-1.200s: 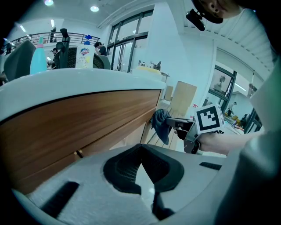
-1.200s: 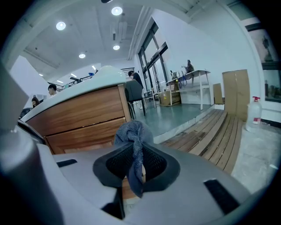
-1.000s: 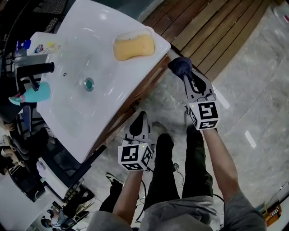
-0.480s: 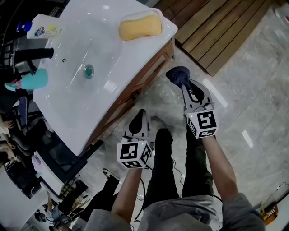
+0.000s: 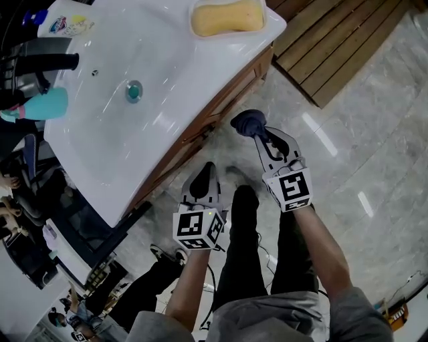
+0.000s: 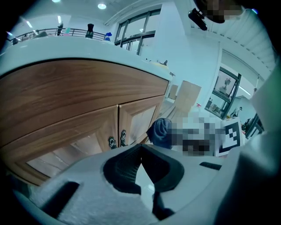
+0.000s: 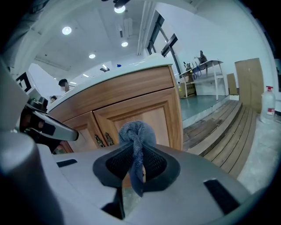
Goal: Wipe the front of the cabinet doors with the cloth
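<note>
My right tool [image 7: 135, 163] clamps the bunched cloth [image 7: 136, 131] pad-forward, near the cabinet doors [image 7: 164, 121] under the front edge of the desk [image 5: 180, 60]. My left tool [image 6: 140, 154], closed and empty, hangs aside.

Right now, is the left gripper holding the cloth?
No, the cloth is clamped in the right gripper, while the left gripper has its jaws closed on nothing.

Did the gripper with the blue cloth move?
Yes. The right gripper with the cloth has slid along the cabinet front, away from the counter corner under the sponge.
</note>
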Demonstrator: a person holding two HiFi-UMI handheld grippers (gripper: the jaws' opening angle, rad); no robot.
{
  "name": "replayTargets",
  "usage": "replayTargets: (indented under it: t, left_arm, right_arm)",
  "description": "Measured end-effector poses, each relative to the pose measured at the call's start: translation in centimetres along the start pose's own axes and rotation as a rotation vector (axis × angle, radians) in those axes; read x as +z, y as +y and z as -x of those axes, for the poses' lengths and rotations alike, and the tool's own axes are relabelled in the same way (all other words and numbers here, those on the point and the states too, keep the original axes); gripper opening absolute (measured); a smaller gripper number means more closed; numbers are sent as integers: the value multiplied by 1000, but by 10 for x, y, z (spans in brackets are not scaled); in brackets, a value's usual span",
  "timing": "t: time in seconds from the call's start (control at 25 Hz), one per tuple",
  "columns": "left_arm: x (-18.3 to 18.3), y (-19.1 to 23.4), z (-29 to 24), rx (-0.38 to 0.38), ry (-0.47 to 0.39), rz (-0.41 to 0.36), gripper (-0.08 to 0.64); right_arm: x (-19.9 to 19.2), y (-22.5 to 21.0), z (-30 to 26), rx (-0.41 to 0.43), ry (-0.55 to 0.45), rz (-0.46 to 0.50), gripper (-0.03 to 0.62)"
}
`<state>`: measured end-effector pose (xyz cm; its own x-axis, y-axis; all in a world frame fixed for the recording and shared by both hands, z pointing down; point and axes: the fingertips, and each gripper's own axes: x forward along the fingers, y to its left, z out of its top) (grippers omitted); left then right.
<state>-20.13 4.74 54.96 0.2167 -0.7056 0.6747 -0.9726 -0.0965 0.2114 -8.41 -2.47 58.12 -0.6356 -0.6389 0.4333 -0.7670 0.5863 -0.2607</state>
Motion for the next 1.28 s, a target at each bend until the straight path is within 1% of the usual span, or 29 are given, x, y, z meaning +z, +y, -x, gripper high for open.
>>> replayTargets:
  t: [0.28, 0.68, 1.04, 1.28]
  left_arm:
    - [-12, 18, -1, 0, 10, 1, 6]
    - [-16, 34, -8, -6, 20, -3, 6]
    - [-18, 34, -14, -18, 32, -18, 6]
    - [-21, 32, -20, -23, 43, -5, 6]
  right_arm:
    - [-11, 30, -26, 55, 2, 9, 55]
    - [-24, 67, -57, 120, 13, 19, 55]
    - [-28, 66, -75, 118, 21, -1, 55]
    - [-26, 64, -82, 102, 17, -43, 55]
